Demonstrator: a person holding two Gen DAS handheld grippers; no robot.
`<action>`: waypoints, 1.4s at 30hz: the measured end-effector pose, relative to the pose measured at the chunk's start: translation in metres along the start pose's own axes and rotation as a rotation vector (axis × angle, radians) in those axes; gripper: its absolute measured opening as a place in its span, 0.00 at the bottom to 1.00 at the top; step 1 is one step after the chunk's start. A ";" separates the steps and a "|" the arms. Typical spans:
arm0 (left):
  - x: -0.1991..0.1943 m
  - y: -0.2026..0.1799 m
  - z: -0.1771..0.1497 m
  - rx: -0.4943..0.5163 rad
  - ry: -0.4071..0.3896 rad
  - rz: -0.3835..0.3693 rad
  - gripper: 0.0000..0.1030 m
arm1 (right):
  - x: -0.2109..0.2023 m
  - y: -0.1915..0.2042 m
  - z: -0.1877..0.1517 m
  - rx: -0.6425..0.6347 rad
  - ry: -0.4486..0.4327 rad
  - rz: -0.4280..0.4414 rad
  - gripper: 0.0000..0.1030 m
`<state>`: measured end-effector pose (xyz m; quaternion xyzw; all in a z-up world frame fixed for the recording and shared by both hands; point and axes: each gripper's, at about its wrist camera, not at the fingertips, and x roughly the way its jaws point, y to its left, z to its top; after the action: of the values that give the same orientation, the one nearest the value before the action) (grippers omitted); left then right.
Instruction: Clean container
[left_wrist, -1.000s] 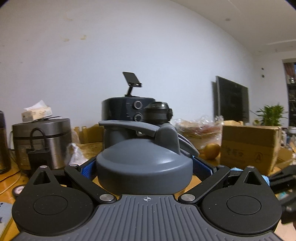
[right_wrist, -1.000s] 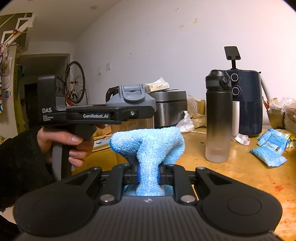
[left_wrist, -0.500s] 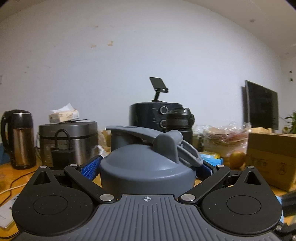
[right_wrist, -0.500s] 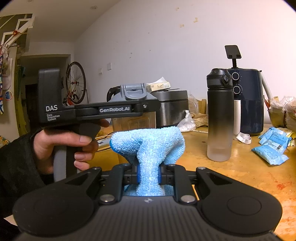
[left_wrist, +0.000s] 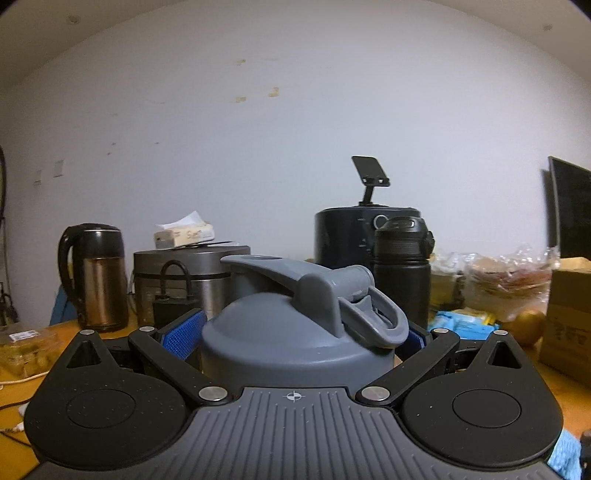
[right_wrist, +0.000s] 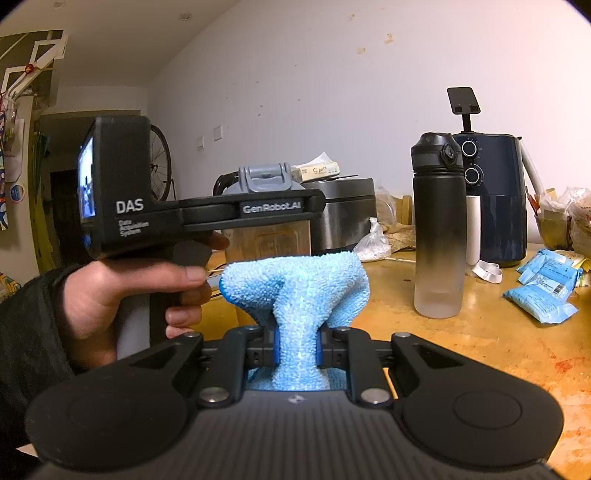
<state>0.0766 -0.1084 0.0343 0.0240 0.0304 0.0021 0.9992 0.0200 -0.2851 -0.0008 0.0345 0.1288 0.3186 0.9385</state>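
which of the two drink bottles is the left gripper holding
The grey-lidded shaker bottle, clamped between the jaws of the left gripper. It has a clear body and a loop handle. The black flask with the frosted base stands free on the table.

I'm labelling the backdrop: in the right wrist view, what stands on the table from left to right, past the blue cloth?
Silver rice cooker → black-to-frosted gradient water bottle → navy air fryer with two dials → blue snack packets.
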 end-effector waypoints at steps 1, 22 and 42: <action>0.000 -0.002 0.000 0.001 0.001 0.014 1.00 | 0.000 0.000 0.000 0.001 0.000 0.000 0.13; 0.001 -0.016 0.004 -0.014 0.041 0.148 1.00 | -0.001 -0.003 -0.002 0.016 0.006 -0.002 0.13; 0.000 -0.014 0.004 -0.020 0.041 0.114 0.93 | 0.003 -0.004 0.000 0.023 0.013 -0.004 0.13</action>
<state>0.0774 -0.1221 0.0375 0.0158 0.0493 0.0597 0.9969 0.0243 -0.2868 -0.0021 0.0429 0.1384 0.3154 0.9378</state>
